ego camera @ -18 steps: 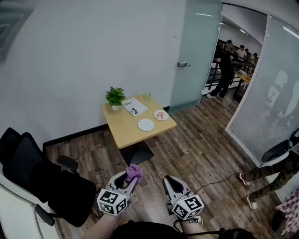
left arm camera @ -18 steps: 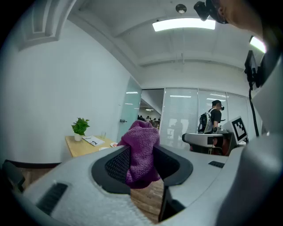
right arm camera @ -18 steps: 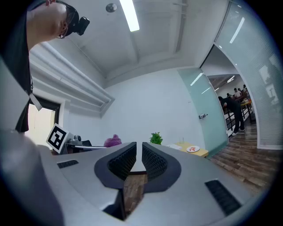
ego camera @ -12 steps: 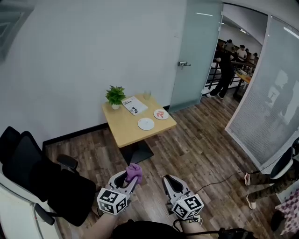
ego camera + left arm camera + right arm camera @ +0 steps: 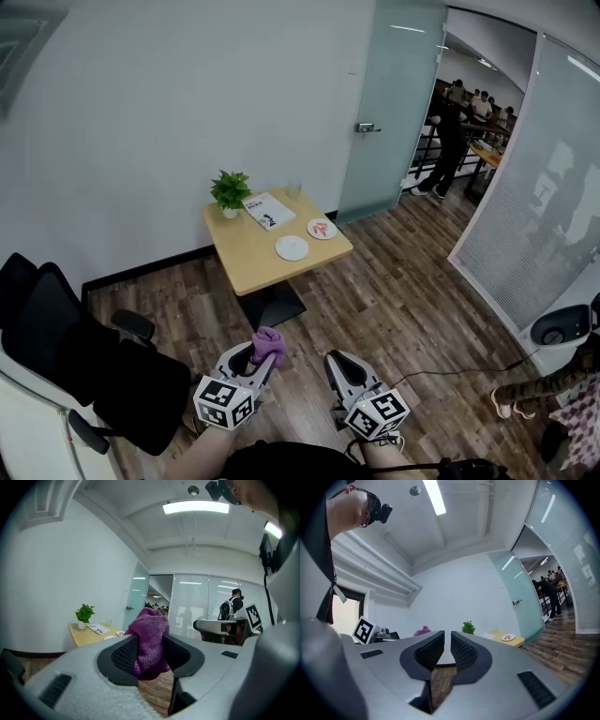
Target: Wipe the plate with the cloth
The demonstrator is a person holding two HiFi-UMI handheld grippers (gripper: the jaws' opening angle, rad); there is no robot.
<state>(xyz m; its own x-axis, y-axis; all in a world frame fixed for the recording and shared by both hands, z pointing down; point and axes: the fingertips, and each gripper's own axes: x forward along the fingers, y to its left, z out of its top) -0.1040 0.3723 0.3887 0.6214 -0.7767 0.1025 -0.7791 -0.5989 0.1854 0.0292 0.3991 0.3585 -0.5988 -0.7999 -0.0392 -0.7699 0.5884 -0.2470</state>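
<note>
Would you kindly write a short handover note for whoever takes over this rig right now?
The left claw is shut on the purple terry cloth.
The right claw is shut and empty.
The plain white round plate and a red-patterned plate lie on the light wooden square table, some steps ahead.
Done: cloth in claw. Left: approach the table, wipe the plate.

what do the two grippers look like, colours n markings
The left gripper and the right gripper look alike: smooth light grey plastic bodies that narrow toward the jaws. The jaws are lined with black ribbed pads. At its rear, each gripper carries a white cube printed with black square markers. No sleeves can be made out.
</note>
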